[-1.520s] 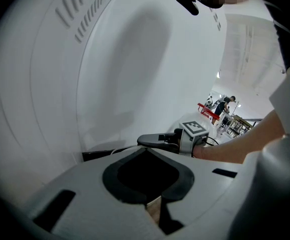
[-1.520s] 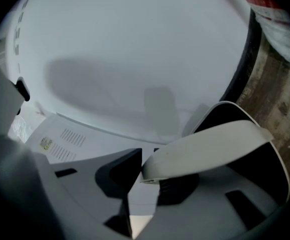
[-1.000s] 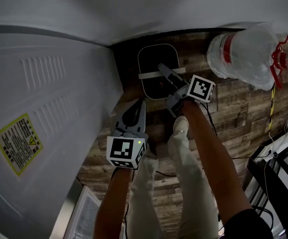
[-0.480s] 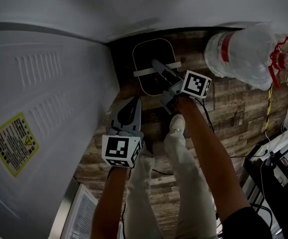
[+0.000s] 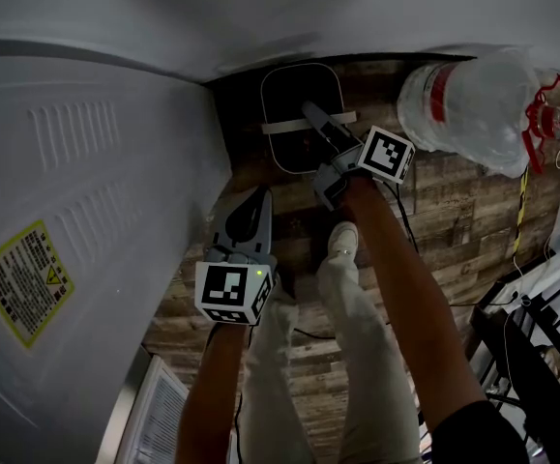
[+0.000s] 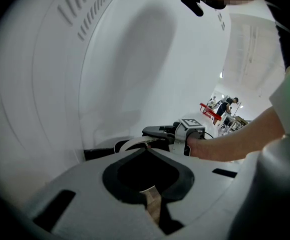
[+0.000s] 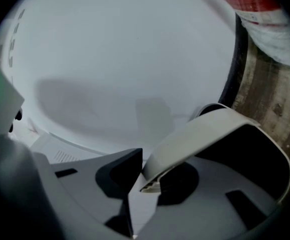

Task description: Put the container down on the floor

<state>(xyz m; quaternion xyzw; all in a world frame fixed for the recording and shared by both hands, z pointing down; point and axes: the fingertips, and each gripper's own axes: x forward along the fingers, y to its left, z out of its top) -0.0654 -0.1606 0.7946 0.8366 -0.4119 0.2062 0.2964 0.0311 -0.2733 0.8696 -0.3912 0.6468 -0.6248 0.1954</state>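
A dark container (image 5: 274, 90) with a white strap handle (image 5: 284, 126) sits low over the wooden floor (image 5: 454, 211), in the corner beside a white appliance. My right gripper (image 5: 310, 114) reaches over it. Its jaws are closing, with the white handle (image 7: 210, 131) between them, pinched at the tips of the right gripper (image 7: 143, 176). The container's dark inside (image 7: 245, 154) shows under the handle. My left gripper (image 5: 250, 206) hangs nearer, shut and with nothing in it. In its own view the left gripper (image 6: 147, 148) points at the handle (image 6: 129, 143) and the right gripper (image 6: 157, 130).
The white appliance (image 5: 86, 191) with a yellow label (image 5: 23, 278) fills the left. A large clear water bottle (image 5: 473, 104) with a red band lies at the right. The person's legs and a shoe (image 5: 342, 240) stand behind the container. A black rack (image 5: 550, 317) is at far right.
The right gripper and the container's handle have shifted slightly farther toward the back corner. The left gripper has barely moved.
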